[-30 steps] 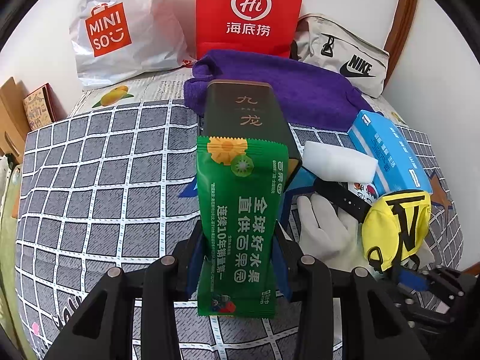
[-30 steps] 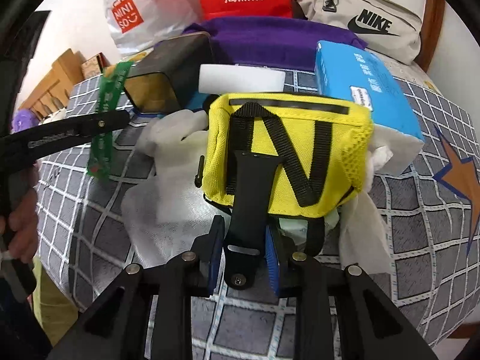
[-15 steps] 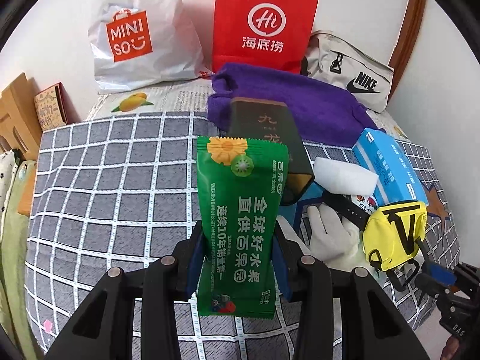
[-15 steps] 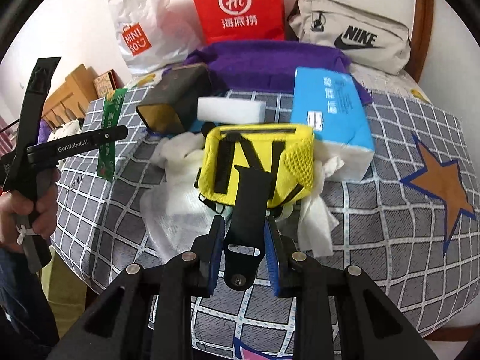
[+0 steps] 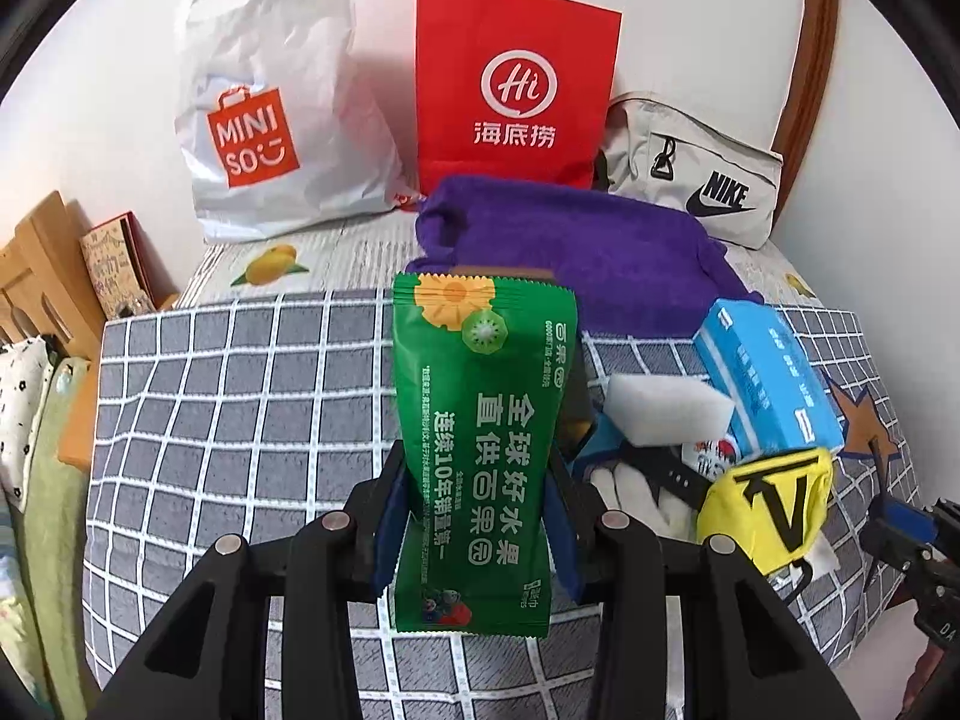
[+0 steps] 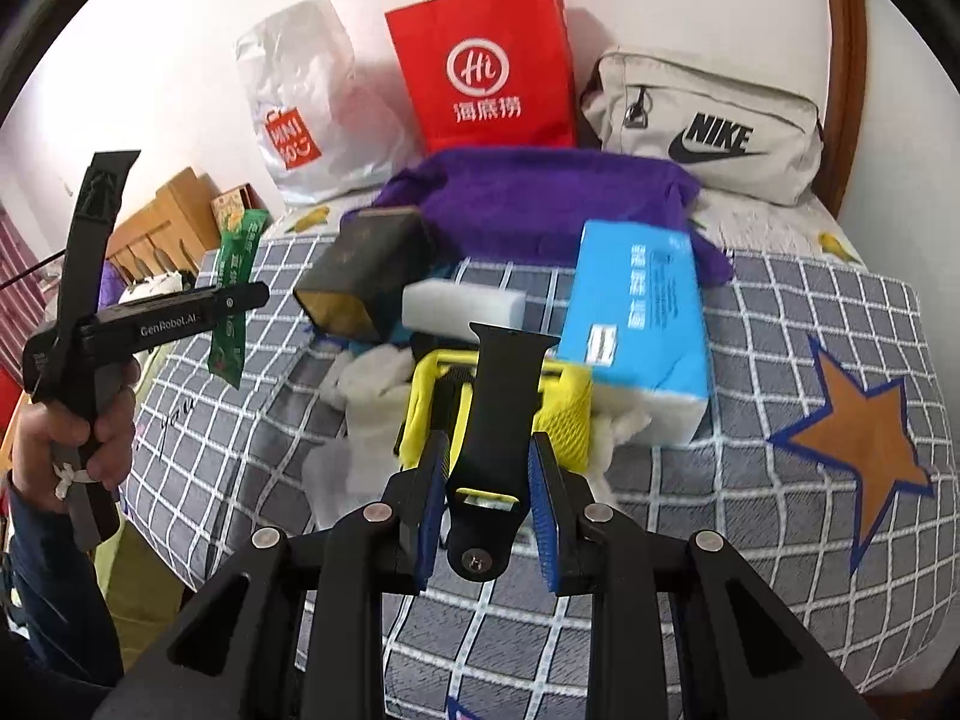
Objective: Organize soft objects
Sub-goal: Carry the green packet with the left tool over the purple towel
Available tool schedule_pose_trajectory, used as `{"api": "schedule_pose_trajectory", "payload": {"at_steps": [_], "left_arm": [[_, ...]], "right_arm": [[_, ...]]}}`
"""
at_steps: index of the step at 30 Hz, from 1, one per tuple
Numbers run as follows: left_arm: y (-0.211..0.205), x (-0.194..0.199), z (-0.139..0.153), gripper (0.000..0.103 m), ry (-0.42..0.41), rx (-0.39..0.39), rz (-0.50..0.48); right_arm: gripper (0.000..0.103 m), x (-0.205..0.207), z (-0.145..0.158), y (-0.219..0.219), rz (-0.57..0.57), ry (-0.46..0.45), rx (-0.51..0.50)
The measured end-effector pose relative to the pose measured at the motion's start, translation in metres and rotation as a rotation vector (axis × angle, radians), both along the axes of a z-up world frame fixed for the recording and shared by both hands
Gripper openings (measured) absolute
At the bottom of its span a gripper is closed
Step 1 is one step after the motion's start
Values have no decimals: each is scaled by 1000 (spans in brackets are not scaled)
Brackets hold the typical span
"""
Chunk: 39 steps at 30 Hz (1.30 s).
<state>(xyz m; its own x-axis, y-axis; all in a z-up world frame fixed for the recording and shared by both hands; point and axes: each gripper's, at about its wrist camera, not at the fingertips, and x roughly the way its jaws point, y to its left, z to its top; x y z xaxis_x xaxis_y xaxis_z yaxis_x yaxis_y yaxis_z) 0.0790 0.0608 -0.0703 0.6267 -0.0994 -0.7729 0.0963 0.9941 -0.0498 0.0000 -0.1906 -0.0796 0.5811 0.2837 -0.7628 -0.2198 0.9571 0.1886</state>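
Bright, even indoor light; soft shadows behind the bags, fisheye bending with dark corners, slight motion blur

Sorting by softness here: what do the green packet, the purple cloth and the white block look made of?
Green packet: glossy printed plastic film, judging by its sheen and crimped ends. Purple cloth: fuzzy terry or microfibre, matte with a visible nap. White block: probably foam sponge, matte with slightly rough edges.

place: home bedroom | evidence: checked bedspread (image 5: 240,396), wooden headboard (image 6: 843,60)
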Motion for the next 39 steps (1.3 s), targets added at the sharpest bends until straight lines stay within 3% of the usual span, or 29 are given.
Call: {"api": "schedule_pose_trajectory", "payload": {"at_steps": [9,23,39], "left_arm": [[-14,24,12,39,-11,26,-4],[-22,88,17,39,-15,57,-9],[-36,185,11,39,22,86,-35]], "right_arm": [[27,41,18,-14,-6,-64,-17],[27,141,28,-34,-57,-114,-16],[27,247,3,-37,-50,-45,-45]]}}
